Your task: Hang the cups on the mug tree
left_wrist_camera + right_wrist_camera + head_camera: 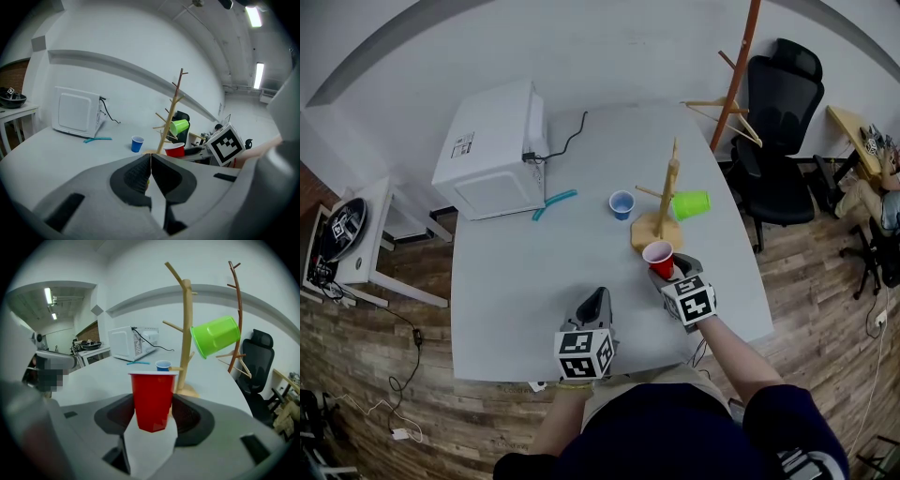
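The work surface is a pale grey table [511, 281] on a wood-plank floor, set against a white wall.

**Task item in hand.** The red cup [658, 255] is held upright, mouth up, just in front of the base of the mug tree [667, 199]. The right gripper [152, 420] has its jaws pressed against the lower sides of this cup, one on each side. The cup is not yet on any peg.

**Progress (judged from the present layout).**
- Done: the green cup [691, 203] hangs on a right-hand peg of the mug tree, tipped on its side with its mouth toward the trunk.
- In progress: the red cup, as above. It will probably have to be tipped over before a peg can enter it.
- Left: the blue cup [622, 203] stands upright on the table, just left of the tree base and apart from it.

**Count.**
- Cups: three (one green, one red, one blue).
- Mug trees: one, with several bare pegs.
- Grippers: two.

**Second gripper.** The left gripper [150, 171] is held low near the table's front edge, well back from the cups. Its jaws are closed together with nothing between them.

**Surroundings.** A white microwave [492, 150] sits at the far left of the table, with a teal strip [555, 203] lying beside it. A black office chair [778, 141] and a wooden coat stand [736, 75] stand beyond the table's right side.
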`<act>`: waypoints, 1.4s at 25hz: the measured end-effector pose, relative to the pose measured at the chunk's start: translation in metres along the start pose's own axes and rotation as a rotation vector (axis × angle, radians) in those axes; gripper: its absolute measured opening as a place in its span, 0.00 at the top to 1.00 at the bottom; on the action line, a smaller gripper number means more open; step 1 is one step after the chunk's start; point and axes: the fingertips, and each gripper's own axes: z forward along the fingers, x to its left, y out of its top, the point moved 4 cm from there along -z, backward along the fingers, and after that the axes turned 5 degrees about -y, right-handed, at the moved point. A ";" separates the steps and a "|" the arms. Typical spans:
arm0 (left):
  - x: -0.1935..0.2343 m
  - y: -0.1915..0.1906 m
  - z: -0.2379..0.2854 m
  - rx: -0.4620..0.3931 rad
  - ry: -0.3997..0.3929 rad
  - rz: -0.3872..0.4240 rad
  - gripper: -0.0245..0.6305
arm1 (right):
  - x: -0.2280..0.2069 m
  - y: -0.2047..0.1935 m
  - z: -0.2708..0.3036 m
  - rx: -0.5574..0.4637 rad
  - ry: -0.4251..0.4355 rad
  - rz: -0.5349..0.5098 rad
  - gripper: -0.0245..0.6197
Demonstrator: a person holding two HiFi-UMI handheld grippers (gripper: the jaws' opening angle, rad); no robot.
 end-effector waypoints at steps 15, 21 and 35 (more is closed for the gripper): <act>-0.006 0.002 0.012 0.008 -0.007 0.010 0.93 | -0.017 0.004 0.001 -0.008 0.006 0.019 0.56; -0.007 0.001 0.013 0.011 -0.007 0.010 0.93 | -0.017 0.011 0.001 -0.004 0.014 0.029 0.56; -0.009 0.002 0.016 0.016 -0.014 0.011 0.93 | -0.025 0.020 0.008 0.018 0.005 0.042 0.56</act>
